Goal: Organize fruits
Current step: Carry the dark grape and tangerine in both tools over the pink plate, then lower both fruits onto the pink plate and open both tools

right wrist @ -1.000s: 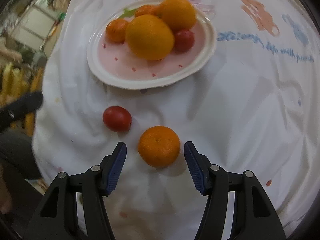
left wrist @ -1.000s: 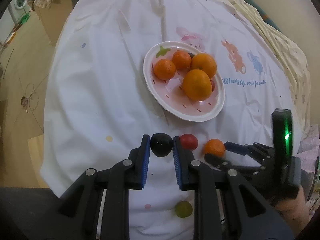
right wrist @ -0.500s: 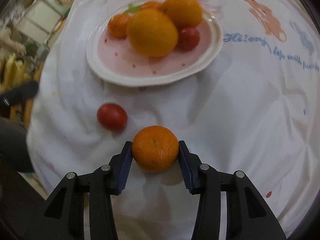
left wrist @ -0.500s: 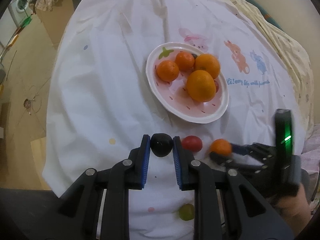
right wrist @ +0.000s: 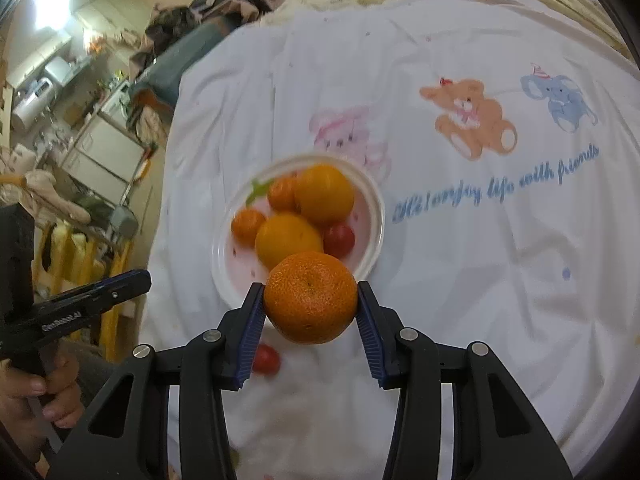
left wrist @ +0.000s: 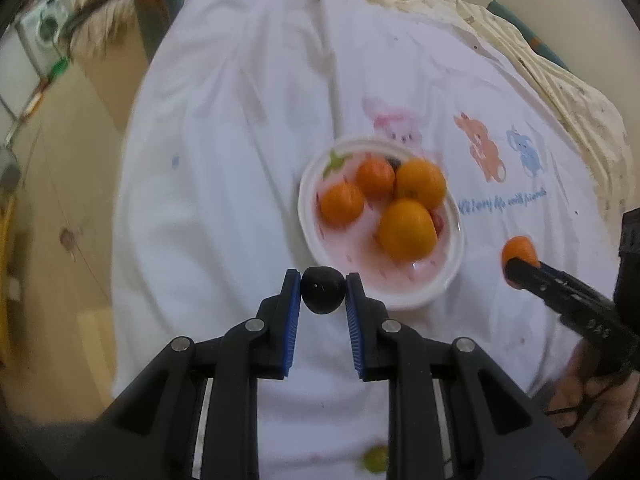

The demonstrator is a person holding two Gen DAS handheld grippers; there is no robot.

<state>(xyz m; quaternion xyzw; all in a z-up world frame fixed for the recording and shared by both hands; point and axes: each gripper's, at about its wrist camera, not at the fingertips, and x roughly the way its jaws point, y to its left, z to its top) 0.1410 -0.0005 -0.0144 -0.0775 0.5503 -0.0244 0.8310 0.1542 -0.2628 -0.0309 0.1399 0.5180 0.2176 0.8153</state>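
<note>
Your left gripper (left wrist: pixel 323 294) squeezes a dark plum (left wrist: pixel 322 289) by the plate's (left wrist: pixel 408 300) near rim; your right gripper (right wrist: pixel 310 308) squeezes a tangerine (right wrist: pixel 310 297).

Both views are evenly and softly lit, with a bright ceiling light (right wrist: pixel 48 4) flaring at about ten o'clock in the right wrist view and only faint shadows in the folds of the white cloth (left wrist: pixel 224 184). The plate (left wrist: pixel 448 280) and its fruit are smeared by motion blur in both views, while the near gripper fingers stay sharp. Fisheye bending curves everything toward the rim, where a dark vignette closes each corner.
</note>
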